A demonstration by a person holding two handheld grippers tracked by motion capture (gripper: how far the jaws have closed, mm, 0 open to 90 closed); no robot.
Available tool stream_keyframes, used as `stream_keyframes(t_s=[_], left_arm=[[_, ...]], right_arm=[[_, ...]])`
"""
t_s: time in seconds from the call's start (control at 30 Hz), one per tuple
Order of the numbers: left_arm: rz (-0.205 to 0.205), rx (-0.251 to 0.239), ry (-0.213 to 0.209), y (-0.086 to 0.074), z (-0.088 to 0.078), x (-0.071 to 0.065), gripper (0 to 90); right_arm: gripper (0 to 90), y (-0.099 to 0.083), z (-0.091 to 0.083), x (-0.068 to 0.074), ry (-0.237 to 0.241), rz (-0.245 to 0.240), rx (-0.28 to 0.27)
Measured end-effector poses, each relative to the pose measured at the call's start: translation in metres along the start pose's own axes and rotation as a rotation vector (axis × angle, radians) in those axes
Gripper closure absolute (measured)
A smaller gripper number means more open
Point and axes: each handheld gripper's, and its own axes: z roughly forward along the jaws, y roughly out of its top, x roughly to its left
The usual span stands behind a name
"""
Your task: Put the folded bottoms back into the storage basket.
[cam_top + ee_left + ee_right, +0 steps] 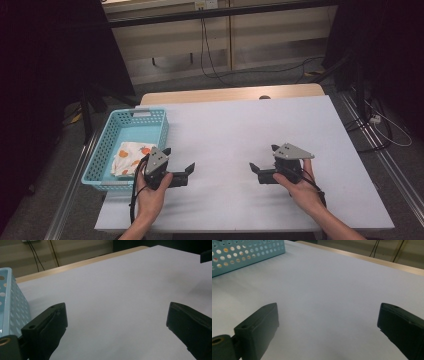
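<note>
A light blue perforated basket (105,150) stands at the table's left edge, and a folded white cloth with orange prints (131,157) lies in its near end. My left gripper (180,158) hovers just right of the basket, open and pointing right, with nothing between its fingers. My right gripper (263,157) faces it from the right, open and holding nothing. In the left gripper view the left gripper (116,310) has its jaws wide over the bare white sheet, with the basket (12,307) at the left. In the right gripper view the right gripper (327,308) is spread wide, with the basket (244,251) far off.
A white sheet (240,120) covers the wooden table (230,93), whose far edge shows bare wood. Cables (380,122) trail on the floor to the right and behind. Dark stands flank the table on both sides. A tip of the right gripper (206,256) shows in the left gripper view.
</note>
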Motion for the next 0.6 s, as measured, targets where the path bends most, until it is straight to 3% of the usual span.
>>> stream_keyframes(t_s=[0.2,0.27,0.6], left_arm=[[0.022,0.007,-0.009,-0.003,-0.003,-0.002,3.6],[0.038,0.015,0.013,-0.004,-0.005,-0.001,3.6],[0.025,0.006,0.003,-0.006,-0.010,-0.002,3.6]], right_arm=[[3.2,-0.008,-0.014,-0.009,-0.042,0.020,0.003],[3.2,-0.011,-0.018,-0.011,-0.053,0.027,0.004],[3.3,-0.024,-0.039,-0.023,-0.116,0.038,0.022]])
